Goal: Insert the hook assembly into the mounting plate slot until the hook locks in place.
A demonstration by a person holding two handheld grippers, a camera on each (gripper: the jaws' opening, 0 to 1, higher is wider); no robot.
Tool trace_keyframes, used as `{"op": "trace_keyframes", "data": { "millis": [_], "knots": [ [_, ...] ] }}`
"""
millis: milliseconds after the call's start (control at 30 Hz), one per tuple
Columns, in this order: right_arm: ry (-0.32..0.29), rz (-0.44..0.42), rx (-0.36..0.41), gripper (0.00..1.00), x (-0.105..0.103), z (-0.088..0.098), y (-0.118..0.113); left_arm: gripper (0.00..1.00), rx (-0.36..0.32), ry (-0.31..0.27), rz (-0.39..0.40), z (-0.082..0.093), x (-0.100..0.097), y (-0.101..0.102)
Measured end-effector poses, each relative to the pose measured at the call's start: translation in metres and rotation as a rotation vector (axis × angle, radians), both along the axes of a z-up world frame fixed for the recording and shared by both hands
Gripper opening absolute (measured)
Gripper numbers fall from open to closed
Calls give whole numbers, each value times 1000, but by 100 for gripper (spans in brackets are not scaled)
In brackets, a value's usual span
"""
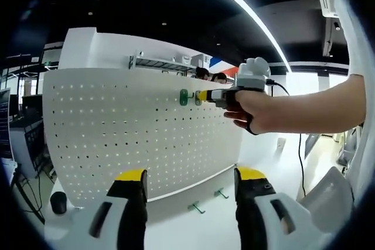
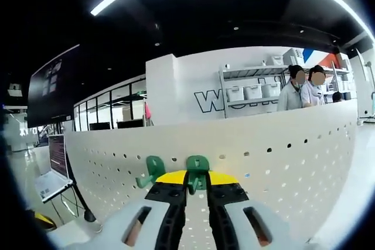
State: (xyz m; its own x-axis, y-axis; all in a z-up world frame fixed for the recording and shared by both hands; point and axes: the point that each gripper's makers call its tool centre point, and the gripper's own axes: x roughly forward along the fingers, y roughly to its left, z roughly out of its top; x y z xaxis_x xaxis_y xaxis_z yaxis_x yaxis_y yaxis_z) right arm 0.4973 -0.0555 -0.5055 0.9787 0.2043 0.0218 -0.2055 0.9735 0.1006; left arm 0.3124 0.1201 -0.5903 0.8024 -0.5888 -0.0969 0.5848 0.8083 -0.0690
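Right gripper was nearly closed on a green hook pressed against the white pegboard, with a second green hook already hanging just left of it. Left gripper hung wide open and empty, near the white desk, where two more green hooks lay below the board.

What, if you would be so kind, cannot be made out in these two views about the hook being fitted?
- Right gripper view: the lower part of the held green plastic hook is covered by the right gripper.
- Same view: whether it has locked into the white perforated metal board; its back is hidden.
- Left gripper view: the two loose green hooks on the table are too small for detail.
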Motion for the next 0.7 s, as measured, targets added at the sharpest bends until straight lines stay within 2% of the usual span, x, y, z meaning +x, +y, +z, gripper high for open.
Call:
{"op": "trace_keyframes", "data": {
  "millis": [67,200,333,600,700],
  "knots": [
    [17,12,16,13,-1,-3,0,63,-3,1,0,0,1,0],
    [41,22,59,22,-3,-9,0,64,-2,-3,-1,1,1,-2],
    [64,26,54,22,-4,-16,0,64,1,-1,-3,0,0,-3],
    [62,38,56,21,-6,-15,-2,64,0,0,-3,-1,-1,-4],
    [45,85,32,21,-10,-12,0,64,-1,-3,-4,-1,-1,-4]
  ]
}}
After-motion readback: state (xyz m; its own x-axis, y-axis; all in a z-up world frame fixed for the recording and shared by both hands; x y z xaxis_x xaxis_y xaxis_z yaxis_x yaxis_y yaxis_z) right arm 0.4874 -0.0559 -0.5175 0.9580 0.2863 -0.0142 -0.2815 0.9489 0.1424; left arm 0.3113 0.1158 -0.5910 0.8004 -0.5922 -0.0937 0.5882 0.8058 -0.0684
